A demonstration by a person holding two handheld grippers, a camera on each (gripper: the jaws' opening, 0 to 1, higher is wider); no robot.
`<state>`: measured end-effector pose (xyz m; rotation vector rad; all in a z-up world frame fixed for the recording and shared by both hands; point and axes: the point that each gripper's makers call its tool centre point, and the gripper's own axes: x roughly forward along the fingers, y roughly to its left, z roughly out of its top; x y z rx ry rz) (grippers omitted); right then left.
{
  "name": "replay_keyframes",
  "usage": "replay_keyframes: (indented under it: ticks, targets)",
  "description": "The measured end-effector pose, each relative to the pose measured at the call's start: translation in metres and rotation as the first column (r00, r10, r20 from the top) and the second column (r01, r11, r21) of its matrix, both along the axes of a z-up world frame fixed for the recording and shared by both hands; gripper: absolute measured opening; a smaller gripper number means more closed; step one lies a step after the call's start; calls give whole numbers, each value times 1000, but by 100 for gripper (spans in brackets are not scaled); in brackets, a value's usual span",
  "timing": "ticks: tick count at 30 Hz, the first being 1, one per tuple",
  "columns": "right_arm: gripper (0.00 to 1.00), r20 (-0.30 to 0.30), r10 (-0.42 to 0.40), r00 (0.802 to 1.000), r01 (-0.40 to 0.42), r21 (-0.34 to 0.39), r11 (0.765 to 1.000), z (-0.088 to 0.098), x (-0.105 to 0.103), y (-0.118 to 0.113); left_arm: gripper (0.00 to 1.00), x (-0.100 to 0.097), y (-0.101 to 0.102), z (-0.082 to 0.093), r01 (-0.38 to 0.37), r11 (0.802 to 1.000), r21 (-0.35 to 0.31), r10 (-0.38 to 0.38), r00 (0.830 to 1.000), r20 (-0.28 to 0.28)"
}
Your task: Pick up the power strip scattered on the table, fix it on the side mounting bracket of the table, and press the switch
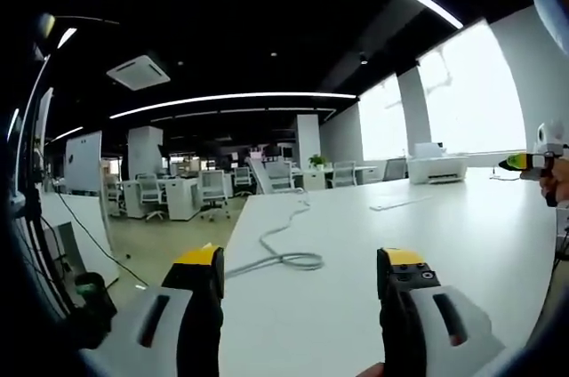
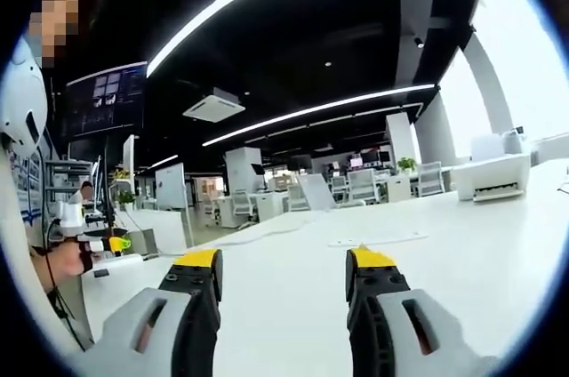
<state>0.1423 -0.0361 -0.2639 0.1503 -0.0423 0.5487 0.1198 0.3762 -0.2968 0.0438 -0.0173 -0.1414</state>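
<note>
table: a big white desk top (image 1: 418,244) is stretched out ahead of both grippers, seen in an open office with white chairs (image 1: 213,188) further back.

white printer: a boxy white printer (image 2: 493,177) is parked at the far edge by the window, well apart from everything else.

cable: a grey-white cord (image 1: 283,248) is looped on the table and snakes away toward the far end; its long axis runs roughly away from the left gripper, leaning a bit right. What it's plugged into can't be made out.

flat strip: a thin pale flat piece (image 2: 378,238) lies on the table ahead of the right gripper, long axis roughly side to side in that view. Could be the power strip, can't be told for sure, too small.

left gripper (image 1: 302,275): yellow-tipped jaws spread wide, nothing held.

right gripper (image 2: 282,277): jaws also wide apart, nothing between them.

progress: pretty much nothing done yet, judging by this. Strip not picked up, bracket not spotted, switch not pressed. All three steps are left.
</note>
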Motion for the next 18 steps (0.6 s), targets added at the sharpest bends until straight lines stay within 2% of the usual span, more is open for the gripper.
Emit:
replay_keyframes:
  ticks: [18]
  targets:
    - [52,-1,4,1000,-4,6,1000,0,0,0,74,0,-2,2,2,1000,0,-2,1000,4]
